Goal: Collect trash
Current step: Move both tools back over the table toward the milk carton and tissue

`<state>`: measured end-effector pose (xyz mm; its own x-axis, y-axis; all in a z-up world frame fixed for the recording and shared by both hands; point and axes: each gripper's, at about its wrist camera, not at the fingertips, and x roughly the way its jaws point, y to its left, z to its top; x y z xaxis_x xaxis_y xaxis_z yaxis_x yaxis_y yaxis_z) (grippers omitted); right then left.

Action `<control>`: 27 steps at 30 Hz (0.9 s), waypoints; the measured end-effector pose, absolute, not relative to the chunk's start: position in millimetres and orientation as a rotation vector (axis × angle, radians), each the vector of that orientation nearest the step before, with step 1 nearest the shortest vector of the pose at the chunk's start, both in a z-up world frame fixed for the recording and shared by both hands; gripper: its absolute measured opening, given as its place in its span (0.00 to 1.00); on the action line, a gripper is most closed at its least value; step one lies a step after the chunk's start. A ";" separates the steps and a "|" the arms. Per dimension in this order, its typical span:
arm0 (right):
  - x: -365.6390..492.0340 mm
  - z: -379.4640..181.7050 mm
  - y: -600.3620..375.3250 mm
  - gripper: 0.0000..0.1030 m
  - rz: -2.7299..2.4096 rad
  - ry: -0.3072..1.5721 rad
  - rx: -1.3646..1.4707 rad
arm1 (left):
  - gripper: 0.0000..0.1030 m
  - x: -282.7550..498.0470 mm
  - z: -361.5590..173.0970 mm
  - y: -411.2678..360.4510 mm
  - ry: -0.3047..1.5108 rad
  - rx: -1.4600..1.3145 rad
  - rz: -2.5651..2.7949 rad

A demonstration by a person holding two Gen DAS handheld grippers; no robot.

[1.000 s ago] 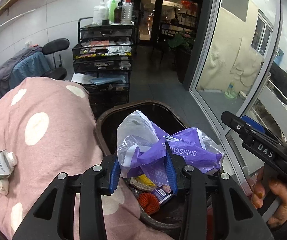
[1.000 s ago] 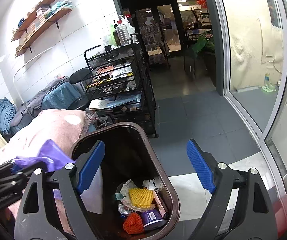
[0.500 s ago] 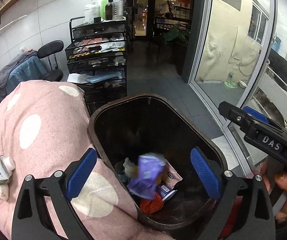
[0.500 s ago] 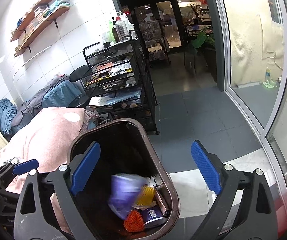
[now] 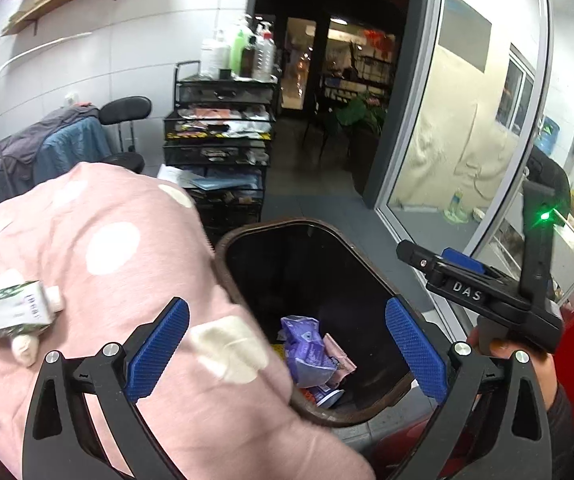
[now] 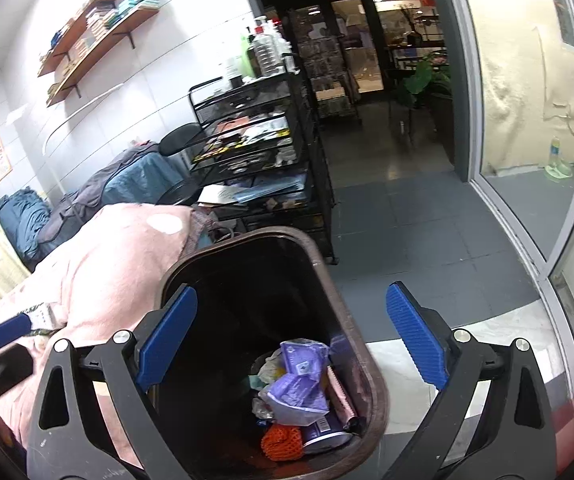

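Now my left gripper [image 5: 285, 354] has its fingers opening wide, nothing between them; the purple bag [image 5: 307, 354] lies inside the brown bin [image 5: 371, 412], lower centre. My right gripper [image 6: 291, 342] hangs spread and empty over the bin. A crumpled tube [image 5: 17, 314] waits on the pink blanket [image 5: 99, 208], lower left, likely next.

Pink polka-dot blanket [image 5: 99, 248] at left, bearing a small white tube [image 5: 15, 314]. Dark bin [image 6: 367, 364] beside it on grey tiled floor [image 6: 407, 232].
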<state>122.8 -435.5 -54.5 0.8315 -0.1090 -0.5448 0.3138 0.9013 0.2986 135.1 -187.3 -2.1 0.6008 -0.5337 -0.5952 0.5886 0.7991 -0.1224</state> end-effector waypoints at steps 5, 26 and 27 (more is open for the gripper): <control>129.5 -54.4 -417.9 0.92 -0.179 0.552 0.374 | 0.95 130.6 1.5 -150.7 0.653 0.017 -0.612; 199.2 -33.9 -243.0 0.92 0.325 0.686 0.231 | 0.95 142.5 -10.4 24.3 0.661 -0.124 -0.228; 202.3 -32.5 -236.8 0.92 0.347 0.693 0.226 | 0.95 144.2 -12.0 35.3 0.668 -0.123 -0.195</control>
